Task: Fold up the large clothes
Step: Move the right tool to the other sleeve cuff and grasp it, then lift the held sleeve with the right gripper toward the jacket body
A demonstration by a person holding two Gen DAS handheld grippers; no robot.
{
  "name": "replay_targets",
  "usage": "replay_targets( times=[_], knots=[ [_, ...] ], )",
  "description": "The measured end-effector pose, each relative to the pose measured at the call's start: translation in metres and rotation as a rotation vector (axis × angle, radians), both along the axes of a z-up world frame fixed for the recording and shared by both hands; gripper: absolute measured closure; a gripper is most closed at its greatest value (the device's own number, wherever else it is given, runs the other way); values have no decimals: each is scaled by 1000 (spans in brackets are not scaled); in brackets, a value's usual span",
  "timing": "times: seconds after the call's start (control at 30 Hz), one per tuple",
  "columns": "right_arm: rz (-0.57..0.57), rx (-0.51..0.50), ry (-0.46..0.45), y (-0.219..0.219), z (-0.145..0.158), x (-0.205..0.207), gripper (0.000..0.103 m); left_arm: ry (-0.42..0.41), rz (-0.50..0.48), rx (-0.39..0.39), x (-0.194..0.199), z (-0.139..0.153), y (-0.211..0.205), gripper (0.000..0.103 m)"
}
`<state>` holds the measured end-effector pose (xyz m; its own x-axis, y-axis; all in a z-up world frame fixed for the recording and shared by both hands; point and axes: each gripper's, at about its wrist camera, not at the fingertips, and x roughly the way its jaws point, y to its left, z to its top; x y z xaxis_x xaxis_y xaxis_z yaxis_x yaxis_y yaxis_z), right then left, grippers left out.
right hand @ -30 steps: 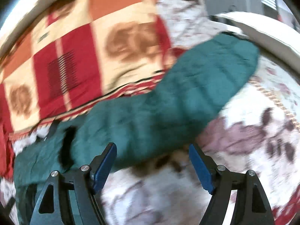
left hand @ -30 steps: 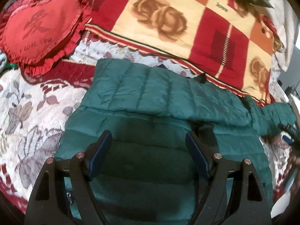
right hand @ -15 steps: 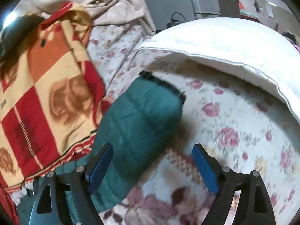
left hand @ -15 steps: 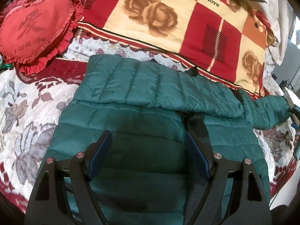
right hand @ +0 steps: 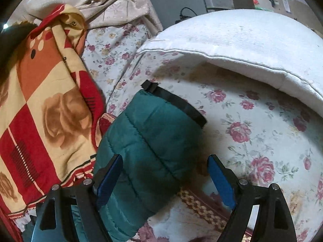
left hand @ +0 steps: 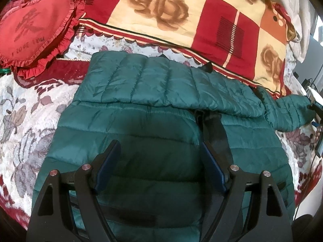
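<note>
A dark green quilted puffer jacket lies spread on the bed, one sleeve folded across its upper part, the other sleeve stretched out to the right. My left gripper is open and empty just above the jacket's body. In the right wrist view the end of that sleeve, with its black cuff, lies between the fingers of my right gripper, which is open and not closed on it.
A red and cream rose-patterned blanket lies behind the jacket. A red heart-shaped cushion sits far left. A floral sheet and a white mattress edge lie beyond the sleeve. The bed edge and cables are at the right.
My right gripper has swung right along the sleeve to its cuff end and come close over it. My left gripper has pulled back slightly, showing more of the jacket.
</note>
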<state>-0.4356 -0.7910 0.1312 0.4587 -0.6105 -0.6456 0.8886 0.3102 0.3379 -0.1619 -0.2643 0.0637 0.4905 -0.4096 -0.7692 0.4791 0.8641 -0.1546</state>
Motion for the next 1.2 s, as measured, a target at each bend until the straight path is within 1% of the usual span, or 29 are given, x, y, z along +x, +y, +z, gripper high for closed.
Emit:
replay_targets(
  times=[0.03, 0.07, 0.1, 0.13, 0.17, 0.2, 0.23, 0.27, 0.3, 0.33, 0.4, 0.43, 0.5, 0.6, 0.7, 0.87, 0.97, 1.03, 1.2],
  knots=[
    [6, -9, 8, 1, 0, 2, 21, 1, -3, 2, 0, 0, -1, 22],
    [10, -11, 14, 0, 0, 7, 27, 2, -5, 3, 0, -1, -1, 22],
    [12, -11, 26, -1, -1, 11, 36, 2, -6, 3, 0, -1, -1, 22],
    [12, -13, 45, -1, -3, 13, 42, 2, -6, 4, 0, 0, -1, 22],
    [14, -16, 55, -1, -4, 15, 53, 2, -5, 4, 0, 0, 0, 22],
    [16, -18, 56, -2, -5, 17, 58, 2, -4, 3, 0, 0, -1, 22],
    [20, -22, 53, -3, -5, 17, 60, 3, -1, 0, 0, 0, 0, 22],
    [21, -24, 50, -3, -5, 17, 67, 3, 0, -1, 0, 0, 1, 22],
    [25, -31, 47, -2, -4, 16, 75, 3, 4, -4, 0, 0, 2, 22],
    [27, -36, 45, -2, -3, 16, 78, 4, 5, -6, 1, 1, 4, 22],
    [40, -54, 18, 2, 4, 12, 87, 4, 14, -15, 2, 3, 7, 22],
    [56, -64, -14, 7, 10, 7, 89, 2, 18, -20, 1, 4, 9, 22],
    [90, -86, -42, 15, 21, 5, 92, -2, 29, -34, 1, 6, 13, 22],
    [154, -121, -55, 29, 36, 8, 92, 0, 34, -56, -1, 10, 17, 22],
    [213, -143, -78, 48, 48, 16, 92, -10, 24, -56, -6, 14, 18, 22],
    [320, -146, -115, 81, 58, 39, 94, -19, 30, -66, -10, 20, 26, 22],
    [387, -150, -112, 103, 59, 56, 94, -12, 48, -83, -9, 22, 33, 22],
    [443, -158, -112, 121, 65, 69, 94, -10, 62, -98, -9, 25, 40, 22],
    [547, -152, -117, 156, 75, 96, 94, -15, 75, -104, -9, 29, 48, 22]
  ],
)
